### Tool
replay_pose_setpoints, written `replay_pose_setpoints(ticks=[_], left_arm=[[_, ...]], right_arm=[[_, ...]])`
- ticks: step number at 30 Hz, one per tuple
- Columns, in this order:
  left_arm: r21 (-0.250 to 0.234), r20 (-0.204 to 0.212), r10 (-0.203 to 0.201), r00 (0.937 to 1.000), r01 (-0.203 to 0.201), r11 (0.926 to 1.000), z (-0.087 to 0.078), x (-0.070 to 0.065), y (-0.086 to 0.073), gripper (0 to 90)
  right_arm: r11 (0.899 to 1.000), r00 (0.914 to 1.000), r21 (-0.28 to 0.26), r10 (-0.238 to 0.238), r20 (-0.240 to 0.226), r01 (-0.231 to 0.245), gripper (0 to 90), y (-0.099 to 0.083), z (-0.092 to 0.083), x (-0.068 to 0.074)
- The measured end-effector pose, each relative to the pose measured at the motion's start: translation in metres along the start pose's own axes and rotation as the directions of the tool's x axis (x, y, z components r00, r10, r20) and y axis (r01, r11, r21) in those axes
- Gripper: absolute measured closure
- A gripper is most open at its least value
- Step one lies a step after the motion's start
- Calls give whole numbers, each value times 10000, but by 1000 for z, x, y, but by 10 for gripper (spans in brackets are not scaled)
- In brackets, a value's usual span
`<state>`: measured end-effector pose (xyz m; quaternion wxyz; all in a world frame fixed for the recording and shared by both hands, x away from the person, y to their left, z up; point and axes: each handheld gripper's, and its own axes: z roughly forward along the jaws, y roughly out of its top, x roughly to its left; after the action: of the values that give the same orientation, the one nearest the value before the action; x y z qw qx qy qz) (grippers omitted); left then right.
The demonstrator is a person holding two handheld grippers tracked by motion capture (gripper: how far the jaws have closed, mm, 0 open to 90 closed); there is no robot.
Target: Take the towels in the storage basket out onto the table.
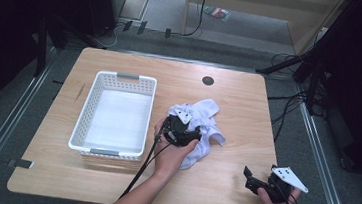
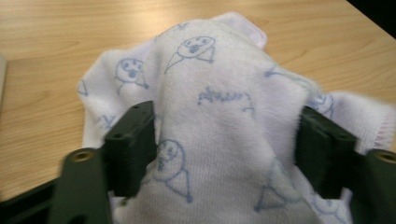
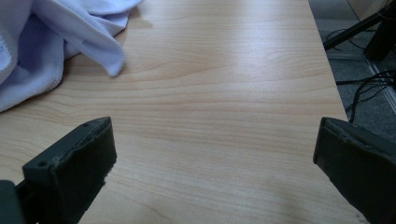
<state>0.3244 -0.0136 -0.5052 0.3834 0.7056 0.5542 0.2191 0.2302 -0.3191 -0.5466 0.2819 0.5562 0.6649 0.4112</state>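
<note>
A white towel (image 1: pixel 201 126) printed with little blue cartoon faces lies crumpled near the middle of the wooden desk (image 1: pixel 221 186), just to the right of a white plastic basket (image 1: pixel 115 114) with perforated walls. The left tongs (image 1: pixel 182 131) sit right on the towel, on the side nearest the person, with the person's left hand (image 1: pixel 171 151) wrapped around them. In the left gripper view the left tongs (image 2: pixel 224 144) have a raised fold of the towel (image 2: pixel 219 107) bunched between the two black jaws, which press against the cloth on both sides. The right tongs (image 1: pixel 256 182) are held well apart from the towel, toward the near right corner of the desk. In the right gripper view the right tongs (image 3: pixel 215 154) stand wide open with bare wood between them, and an edge of the towel (image 3: pixel 56 37) lies beyond the jaws at the upper left.
</note>
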Motion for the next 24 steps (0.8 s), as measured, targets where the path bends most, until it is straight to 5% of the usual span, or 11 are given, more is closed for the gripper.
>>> replay_pose_setpoints(ticks=[3,6,16,24], left_arm=[[142,-133,38,9999,-36,9999,-2,-1,2,83],[12,-196,106,9998,-106,9999,-8,0,5,28],[-380,633,277,9976,-254,9990,-35,12,16,0],[-822,776,367,9963,-303,9962,-62,26,27,0]], right_arm=[[10000,10000,0,4,3,-4,0,0,0,0],[10000,10000,5,-6,6,6,0,0,0,0],[10000,10000,17,-10,18,10,0,0,0,0],[10000,10000,18,-19,25,19,0,0,0,0]])
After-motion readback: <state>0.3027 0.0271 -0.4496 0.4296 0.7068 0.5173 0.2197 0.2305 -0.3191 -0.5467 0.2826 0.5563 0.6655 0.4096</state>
